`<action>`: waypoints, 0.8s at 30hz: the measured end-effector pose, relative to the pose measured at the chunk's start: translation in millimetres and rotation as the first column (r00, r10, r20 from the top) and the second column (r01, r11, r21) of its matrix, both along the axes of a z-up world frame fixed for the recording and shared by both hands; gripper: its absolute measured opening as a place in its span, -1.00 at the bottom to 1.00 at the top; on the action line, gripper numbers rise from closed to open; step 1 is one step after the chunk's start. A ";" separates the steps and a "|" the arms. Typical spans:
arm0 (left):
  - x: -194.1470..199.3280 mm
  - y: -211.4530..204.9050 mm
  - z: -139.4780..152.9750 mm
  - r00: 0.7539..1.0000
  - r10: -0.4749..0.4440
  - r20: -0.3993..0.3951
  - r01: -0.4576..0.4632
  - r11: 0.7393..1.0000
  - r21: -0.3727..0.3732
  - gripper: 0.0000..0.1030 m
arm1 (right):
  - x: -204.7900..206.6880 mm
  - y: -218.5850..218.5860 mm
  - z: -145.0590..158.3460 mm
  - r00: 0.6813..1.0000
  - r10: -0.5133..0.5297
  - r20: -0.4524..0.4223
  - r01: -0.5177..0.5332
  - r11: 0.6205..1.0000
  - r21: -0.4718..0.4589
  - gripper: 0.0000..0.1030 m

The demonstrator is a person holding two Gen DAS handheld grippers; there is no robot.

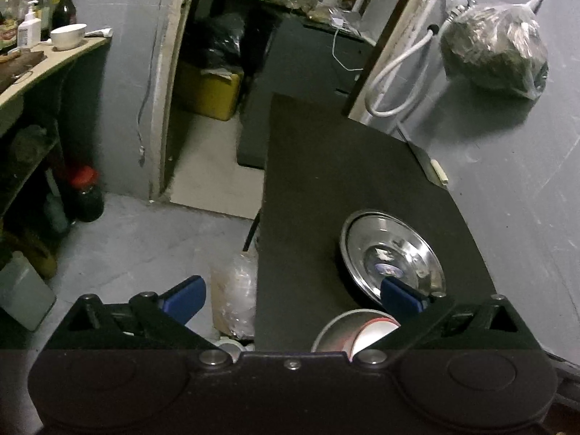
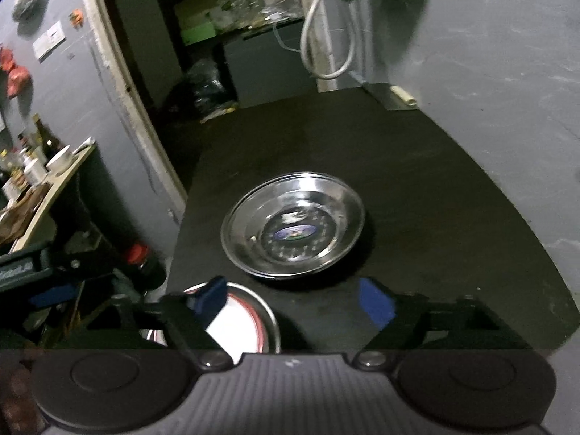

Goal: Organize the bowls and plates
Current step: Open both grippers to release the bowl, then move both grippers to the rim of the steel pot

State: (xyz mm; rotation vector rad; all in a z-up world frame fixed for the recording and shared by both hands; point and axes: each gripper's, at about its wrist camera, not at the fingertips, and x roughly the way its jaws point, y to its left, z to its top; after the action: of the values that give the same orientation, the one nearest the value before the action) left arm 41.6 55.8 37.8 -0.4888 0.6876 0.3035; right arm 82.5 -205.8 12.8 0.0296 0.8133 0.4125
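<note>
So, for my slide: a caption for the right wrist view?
Open right gripper hovers over black table before a steel plate and nearer bowl.

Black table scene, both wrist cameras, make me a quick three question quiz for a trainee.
1. True or false: the steel plate on the black table is stacked on the bowl.
2. Multiple choice: the right gripper is A) open, B) shut on the plate, C) shut on the bowl.
3. Fill in: the left gripper stands ____ and holds nothing.

Key: 1 false, they sit apart; 2 A; 3 open.
</note>
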 end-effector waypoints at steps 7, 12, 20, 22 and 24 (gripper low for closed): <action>-7.7 6.1 -2.1 1.000 0.008 -0.011 -0.007 0.998 0.065 0.99 | -1.3 -7.8 -4.3 0.997 -0.081 0.016 0.081 0.997 -0.013 0.99; -20.0 10.5 -6.4 1.000 0.008 -0.027 -0.006 0.996 0.089 0.99 | -3.7 -9.6 -10.2 0.993 -0.113 0.042 0.115 0.992 -0.048 1.00; -27.2 10.4 -22.0 0.997 -0.001 -0.079 0.007 0.997 0.079 0.99 | -4.2 -11.9 -24.6 0.992 -0.129 -0.007 0.128 0.987 -0.095 1.00; -26.4 7.7 -25.6 0.996 -0.014 -0.091 0.021 0.997 0.077 0.99 | -5.0 -11.9 -29.8 0.992 -0.127 -0.025 0.123 0.986 -0.112 1.00; -24.6 4.4 -28.9 0.994 -0.030 -0.102 0.038 0.996 0.078 0.99 | -5.4 -12.7 -33.8 0.991 -0.124 -0.043 0.117 0.985 -0.126 1.00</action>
State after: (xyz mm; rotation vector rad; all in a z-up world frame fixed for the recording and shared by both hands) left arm 17.0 60.2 8.9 -0.3871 0.7785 0.3241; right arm 77.1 -218.4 -21.1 -0.0251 0.8811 0.2477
